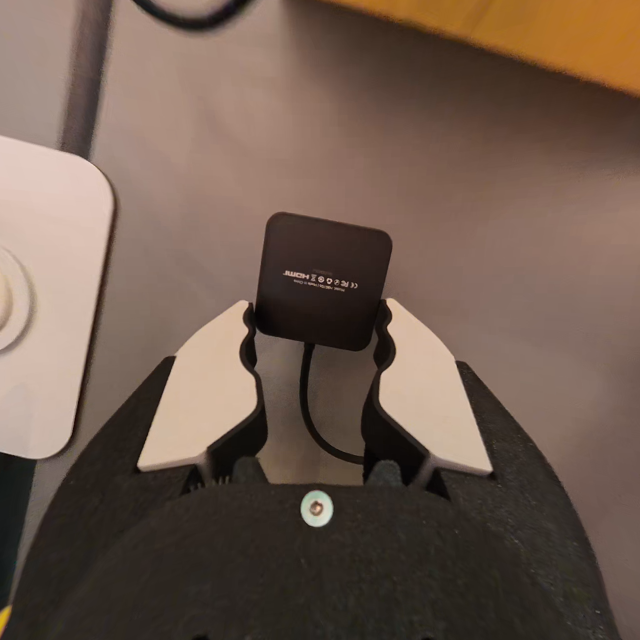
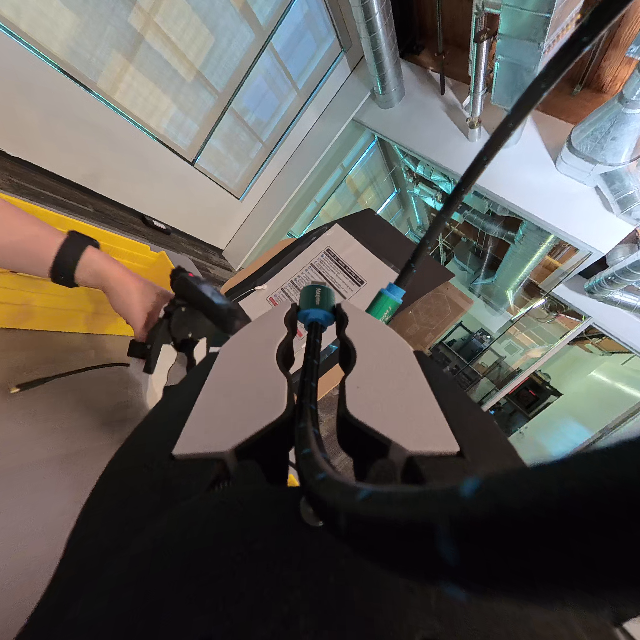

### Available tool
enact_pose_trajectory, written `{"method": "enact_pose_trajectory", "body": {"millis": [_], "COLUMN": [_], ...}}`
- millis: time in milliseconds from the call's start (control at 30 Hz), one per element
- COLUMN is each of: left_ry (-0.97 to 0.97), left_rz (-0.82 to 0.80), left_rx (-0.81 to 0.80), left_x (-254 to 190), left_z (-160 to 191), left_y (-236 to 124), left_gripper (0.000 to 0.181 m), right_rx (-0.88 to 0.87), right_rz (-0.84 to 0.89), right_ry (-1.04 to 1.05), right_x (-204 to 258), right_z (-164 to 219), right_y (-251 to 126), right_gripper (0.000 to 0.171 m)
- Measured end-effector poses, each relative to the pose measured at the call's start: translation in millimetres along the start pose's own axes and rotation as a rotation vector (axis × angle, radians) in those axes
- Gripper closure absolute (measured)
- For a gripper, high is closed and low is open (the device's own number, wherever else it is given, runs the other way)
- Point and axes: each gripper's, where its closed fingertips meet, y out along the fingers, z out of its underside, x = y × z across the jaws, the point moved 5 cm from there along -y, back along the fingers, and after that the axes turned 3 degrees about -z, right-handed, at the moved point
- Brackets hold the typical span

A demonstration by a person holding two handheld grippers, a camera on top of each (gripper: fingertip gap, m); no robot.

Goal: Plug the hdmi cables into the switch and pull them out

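White rounded-corner plate [image 1: 45, 294] at left on grey tabletop [image 1: 450, 242]; wooden board [image 1: 519, 38] along far edge. Yellow bin [image 2: 69, 294] on floor, printed white box [image 2: 332, 273] beyond, metal ducts [image 2: 381, 48] overhead, large windows [image 2: 180, 79].

the switch [image 1: 323, 282] is a small black square box with rounded corners, its printed underside facing up, lying over the grey worktop [image 1: 450, 207] with a thin black lead [image 1: 308, 398] leaving its near edge. one hdmi cable's green plug [image 2: 316, 299] with a blue collar points away, its black braided cord [image 2: 311, 381] trailing back; a second green plug [image 2: 384, 306] hangs just beside it.
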Motion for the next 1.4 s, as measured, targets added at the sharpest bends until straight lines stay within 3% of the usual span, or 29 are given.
{"method": "enact_pose_trajectory", "body": {"millis": [233, 400, 567, 667, 833, 933, 1400], "left_ry": [-0.222, -0.314, -0.39, -0.424, -0.473, -0.485, -0.509], "left_rz": [-0.025, -0.009, -0.062, -0.046, -0.015, 0.004, -0.04], "left_rx": [-0.414, -0.549, -0.559, -0.551, -0.504, -0.47, -0.334], "left_x": [-29, -35, -25, -24, -20, -19, -14], "left_z": [-20, -5, 9, 12, 19, 21, 32], "left_y": [-84, -126, -145, -148, -138, -128, -108], "left_gripper": [0.115, 0.115, 0.115, 0.115, 0.115, 0.115, 0.115], "right_rx": [-0.034, -0.021, 0.018, 0.008, -0.022, -0.029, 0.16], "right_rz": [0.008, -0.057, -0.044, 0.019, 0.0, -0.053, -0.114], "right_ry": [0.096, -0.023, -0.177, -0.071, 0.559, 0.774, 0.307], "right_x": [24, 80, 122, 129, 127, 127, 160], "right_z": [5, 13, 18, 26, 59, 77, 104], "right_y": [39, 81, 103, 111, 120, 124, 138], "right_gripper": [0.149, 0.149, 0.149, 0.149, 0.149, 0.15, 0.15]}}
